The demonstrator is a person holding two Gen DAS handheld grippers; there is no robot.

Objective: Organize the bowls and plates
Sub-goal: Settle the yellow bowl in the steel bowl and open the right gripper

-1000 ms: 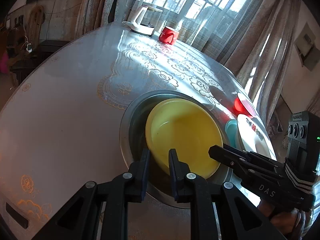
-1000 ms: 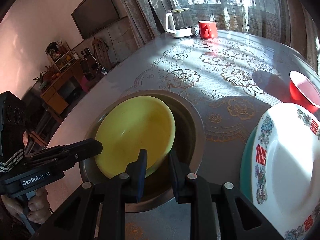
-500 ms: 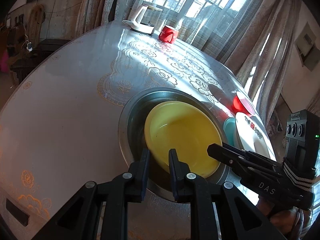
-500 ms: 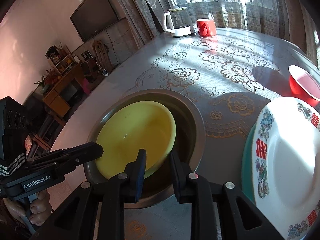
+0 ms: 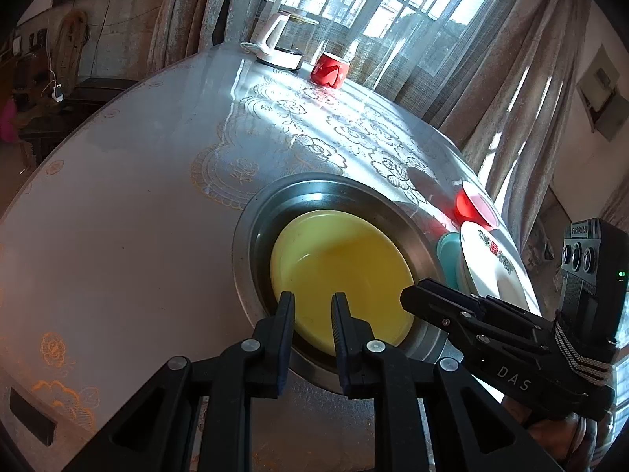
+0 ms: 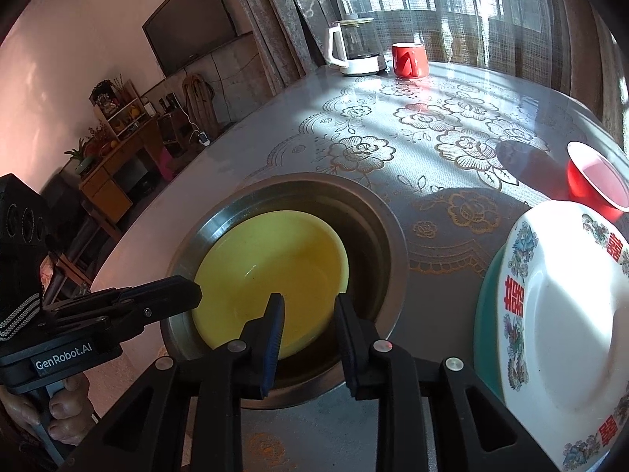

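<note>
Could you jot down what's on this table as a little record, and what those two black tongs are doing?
Nested: yellow bowl inside steel basin
Stack: white patterned plate on teal plate
Beside stack: red bowl
Far edge: kettle, red mug
Left tongs: open, empty, over yellow bowl
Right tongs: open, empty, over basin

My left hand-held gripper [image 5: 312, 303] hangs with its jaws parted over the near rim of the yellow bowl [image 5: 342, 281], which sits in a steel basin [image 5: 338, 196] on the worktop [image 5: 137, 196]. The right hand-held gripper [image 5: 409, 299] reaches in from the right.
</note>
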